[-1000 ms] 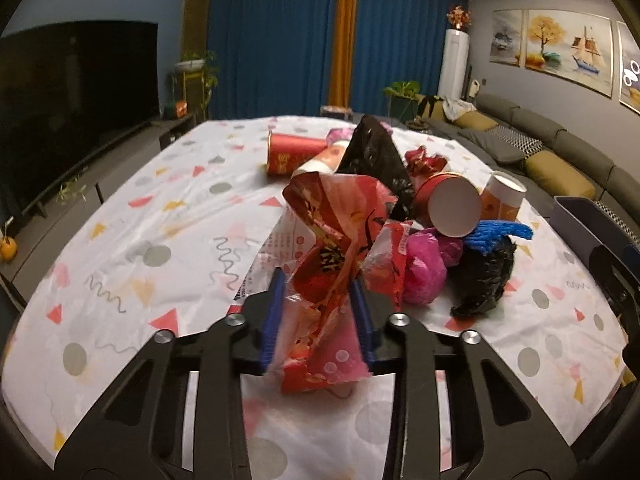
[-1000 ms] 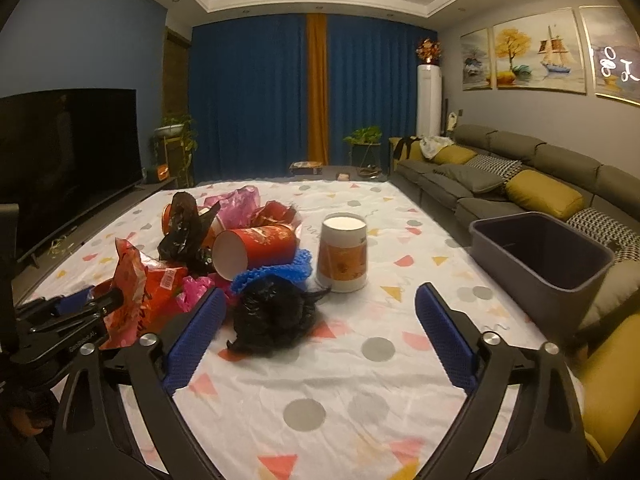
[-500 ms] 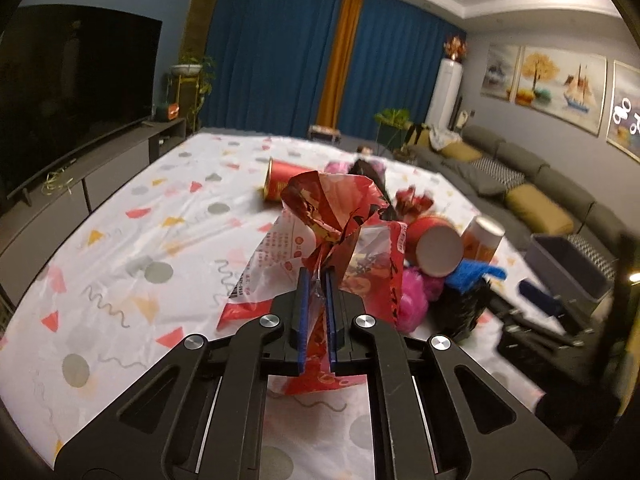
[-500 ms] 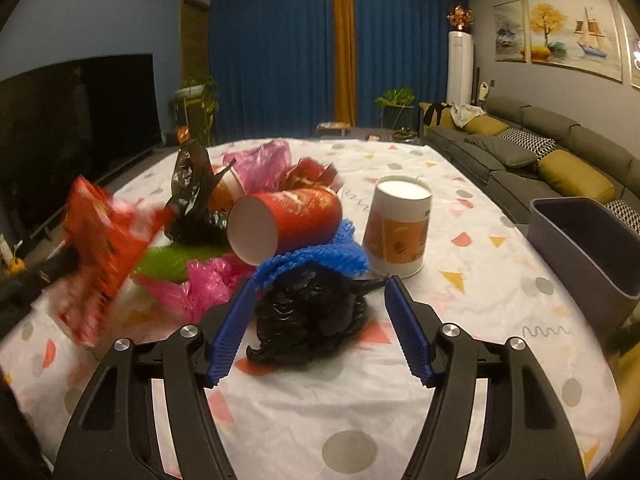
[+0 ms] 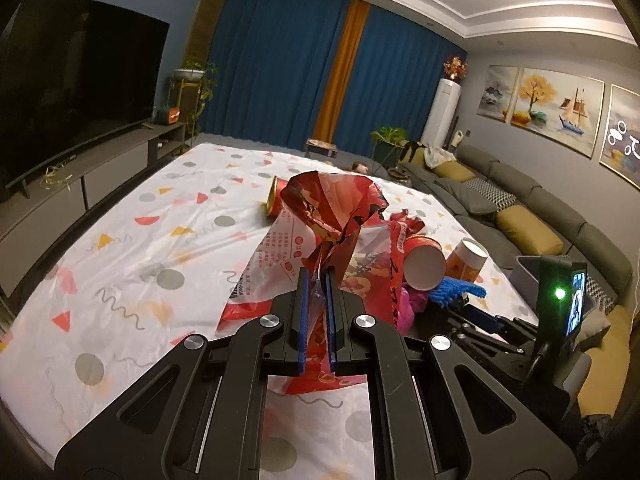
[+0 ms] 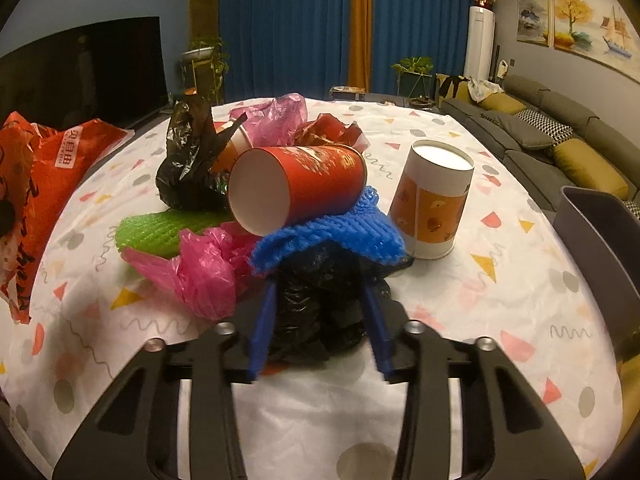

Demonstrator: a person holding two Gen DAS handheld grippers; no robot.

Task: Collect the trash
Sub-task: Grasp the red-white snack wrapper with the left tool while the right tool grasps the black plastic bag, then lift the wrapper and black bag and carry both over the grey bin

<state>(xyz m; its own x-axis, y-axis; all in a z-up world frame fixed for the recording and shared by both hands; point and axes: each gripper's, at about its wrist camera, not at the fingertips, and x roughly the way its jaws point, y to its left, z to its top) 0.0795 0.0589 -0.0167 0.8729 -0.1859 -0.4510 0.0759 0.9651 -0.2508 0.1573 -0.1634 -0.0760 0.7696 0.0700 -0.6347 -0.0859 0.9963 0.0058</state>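
Item: left gripper [image 5: 316, 312] is pinching the red snack wrapper [image 5: 332, 216], lifted above the tabletop [image 5: 120, 240]. Item: right gripper [image 6: 320, 320], jaws part-open, is straddling the black plastic bag [image 6: 320, 300] under the blue foam net [image 6: 332, 236]. Step: gathering trash. Next, likely: closing on the bag, then carrying both to the grey bin [image 6: 600, 240].

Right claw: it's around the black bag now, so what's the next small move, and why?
Probably close the right claw on the crumpled black bag: its fingers sit on either side of the bag with gaps showing, and the left claw is already clamped on the red wrapper.
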